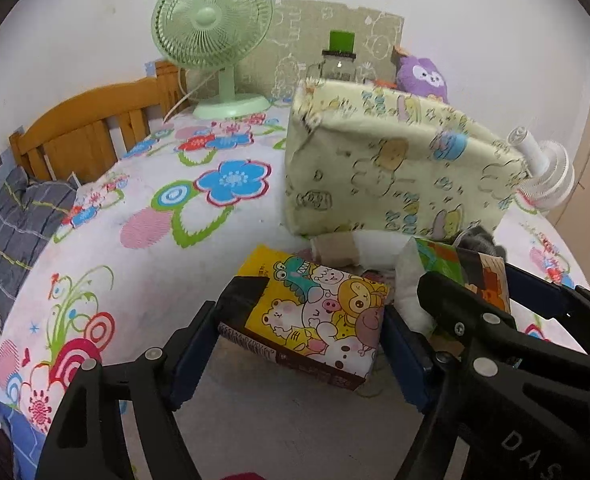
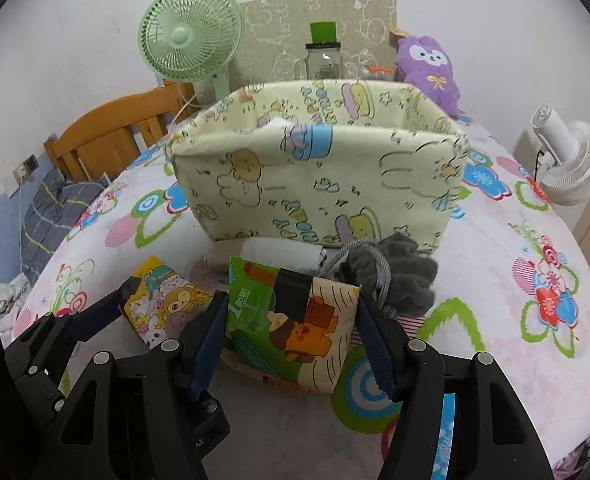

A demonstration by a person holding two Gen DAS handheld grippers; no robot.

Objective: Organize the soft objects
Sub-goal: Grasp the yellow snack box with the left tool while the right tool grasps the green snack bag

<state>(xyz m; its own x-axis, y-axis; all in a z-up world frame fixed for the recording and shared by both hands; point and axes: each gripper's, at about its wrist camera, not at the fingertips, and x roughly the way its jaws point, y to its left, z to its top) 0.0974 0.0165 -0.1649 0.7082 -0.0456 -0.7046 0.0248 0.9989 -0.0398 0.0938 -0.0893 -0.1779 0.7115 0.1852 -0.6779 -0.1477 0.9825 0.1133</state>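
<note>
A yellow cartoon tissue pack lies on the flowered bedspread. My left gripper is shut on it, one blue pad on each long side. Right beside it is a green and orange tissue pack, held between the pads of my right gripper. Behind both packs stands a pale yellow fabric basket with its top open. A white roll with a brown end and a grey drawstring pouch lie against the basket's front wall. I cannot tell whether either pack is off the bed.
A purple plush toy, a glass jar and a green fan stand at the back by the wall. A white fan sits at the right edge. A wooden headboard and grey cloth lie left.
</note>
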